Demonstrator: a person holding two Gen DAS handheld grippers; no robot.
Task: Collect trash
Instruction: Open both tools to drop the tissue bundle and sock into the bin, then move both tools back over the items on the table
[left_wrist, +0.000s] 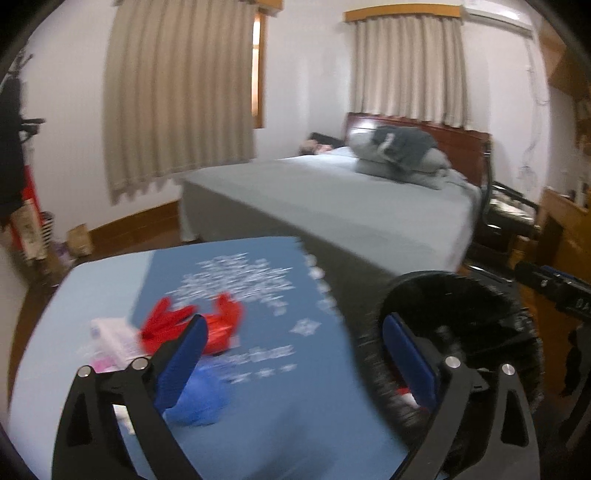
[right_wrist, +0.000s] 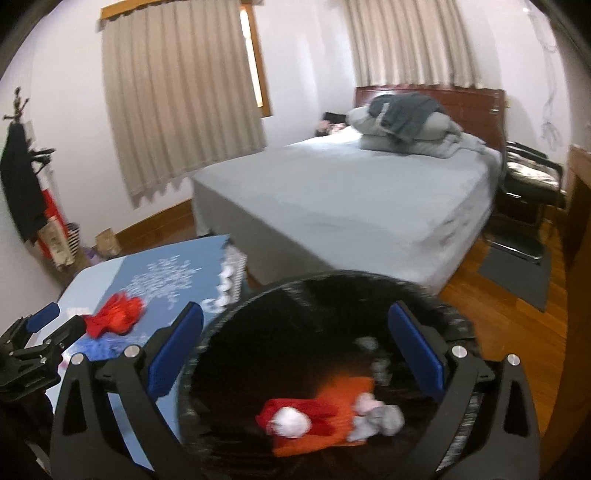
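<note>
Over the upright bin (right_wrist: 314, 369), both grippers' jaws gape empty, mouth facing up.

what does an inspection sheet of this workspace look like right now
surface: blue table with white print, beside the bed.
job's things: black bin already holds red, orange and white scraps.
clutter: red wrapper, blue wad and white packet lie on the table.
grippers: left gripper open over the table; right gripper open above the bin, nothing held.
cables: nothing seen.
surroundings: curtains, chair, wood floor.
</note>
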